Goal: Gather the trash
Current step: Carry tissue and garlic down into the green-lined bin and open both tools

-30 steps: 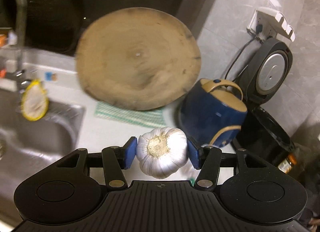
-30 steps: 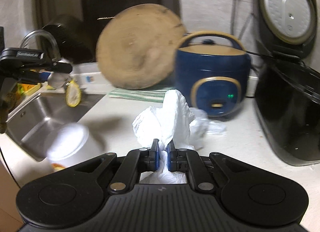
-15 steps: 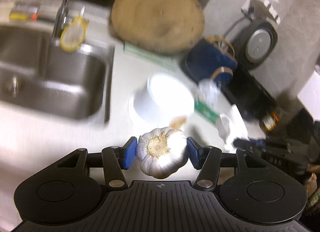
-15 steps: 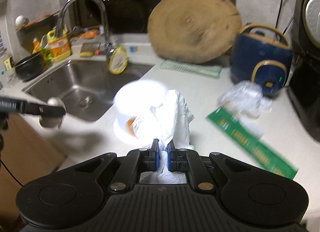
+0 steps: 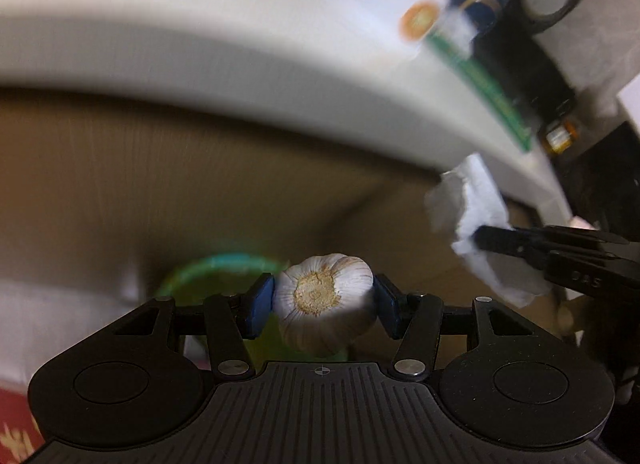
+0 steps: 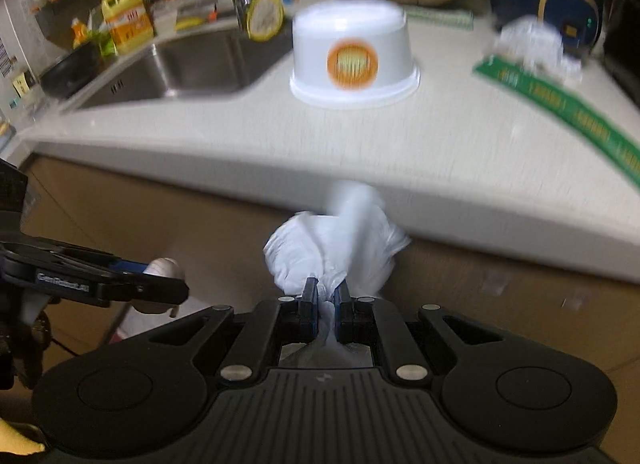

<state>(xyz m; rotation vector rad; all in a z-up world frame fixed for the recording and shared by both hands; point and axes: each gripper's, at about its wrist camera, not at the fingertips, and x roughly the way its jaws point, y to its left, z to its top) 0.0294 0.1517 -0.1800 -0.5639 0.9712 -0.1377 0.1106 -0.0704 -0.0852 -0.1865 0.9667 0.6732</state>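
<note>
A pale stone countertop (image 6: 440,152) runs across the upper part of both views, with brown cabinet fronts (image 6: 160,224) beneath its edge. A stainless sink (image 6: 192,64) is set into it at the left, and a yellow detergent bottle (image 6: 128,26) stands behind the basin. An upturned white tub (image 6: 354,60) with an orange label sits on the counter near the edge, a long green packet (image 6: 560,108) lies to its right, and a navy rice cooker (image 6: 560,4) stands at the back with crumpled clear plastic in front of it. Both grippers hang off the counter, in front of the cabinets. The right gripper (image 6: 326,296) has its blue pads pinched tight on a crumpled white plastic bag (image 6: 336,244), which bulges up ahead of the fingers. The left gripper (image 5: 323,298) is clamped on a whole garlic bulb (image 5: 324,292), root end facing the camera, pads pressing both sides. Below the bulb a blurred green ring (image 5: 216,268) shows, possibly a bin rim.
</note>
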